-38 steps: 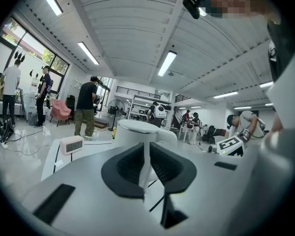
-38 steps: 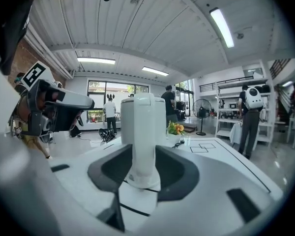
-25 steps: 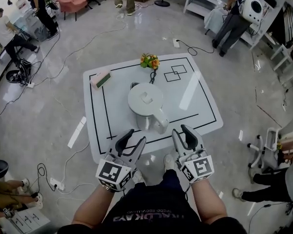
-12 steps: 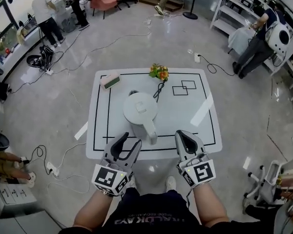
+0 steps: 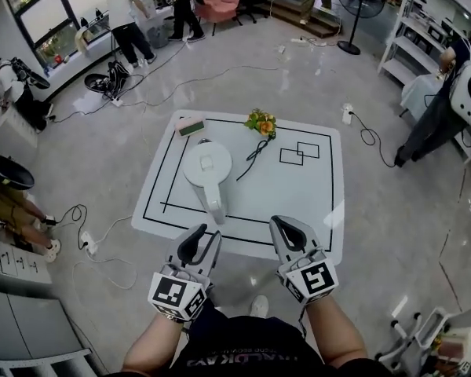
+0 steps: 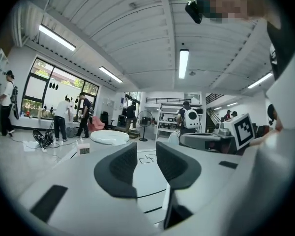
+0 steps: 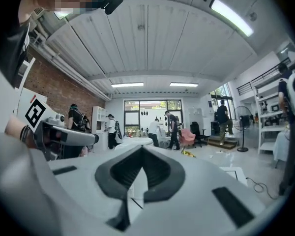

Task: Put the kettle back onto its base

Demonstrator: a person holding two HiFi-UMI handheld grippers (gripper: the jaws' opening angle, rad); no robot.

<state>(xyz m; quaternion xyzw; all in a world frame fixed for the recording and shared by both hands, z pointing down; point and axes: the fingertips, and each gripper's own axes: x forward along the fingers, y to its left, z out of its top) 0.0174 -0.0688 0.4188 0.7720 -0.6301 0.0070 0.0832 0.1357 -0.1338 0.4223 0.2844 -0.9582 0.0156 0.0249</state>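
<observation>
The kettle (image 5: 207, 166) stands upright left of the table's (image 5: 298, 187) middle, its handle (image 5: 217, 204) pointing at the near edge. A cord (image 5: 251, 154) runs toward it from the far edge; the base itself cannot be made out. Both tools hang off the near edge, empty: the left gripper (image 5: 206, 234) has its jaws apart and closing, and the right gripper (image 5: 282, 226) has its jaws pressed together. Whichever one reaches in should probably spread wide first, meet the handle squarely, and keep the kettle upright.
</observation>
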